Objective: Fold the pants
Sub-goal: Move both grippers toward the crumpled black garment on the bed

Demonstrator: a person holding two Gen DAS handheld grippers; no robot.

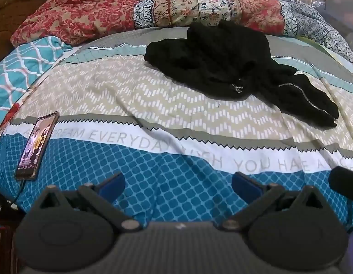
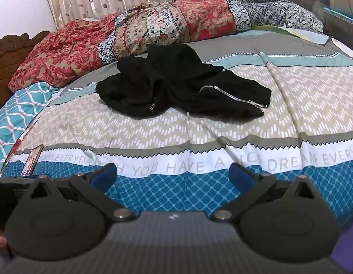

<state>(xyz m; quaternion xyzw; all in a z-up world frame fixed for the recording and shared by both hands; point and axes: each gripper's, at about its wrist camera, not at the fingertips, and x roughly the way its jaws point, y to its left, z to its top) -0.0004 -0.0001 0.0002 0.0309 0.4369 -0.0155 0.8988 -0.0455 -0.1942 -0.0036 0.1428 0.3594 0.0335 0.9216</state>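
My left gripper (image 1: 178,183): fingers spread apart, gripping nothing, low centre of frame over the blue-checked bedspread (image 1: 167,196).
My right gripper (image 2: 172,174): fingers likewise released and bare.
Pants (image 2: 176,89): black crumpled heap, upper centre in both views, well apart from all my fingers, on the beige zigzag band.
Risk, bunching: I may pinch several layers at once, since no waistband or hem shows clearly.
Risk, zipper (image 2: 231,94): metal teeth could snag or slip.
Risk, phone (image 1: 35,146): at left edge; dragging cloth may sweep it.

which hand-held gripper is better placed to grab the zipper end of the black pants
Right, probably. The zipper end lies nearer centre ahead of the right hand-held gripper; both are open and far back.
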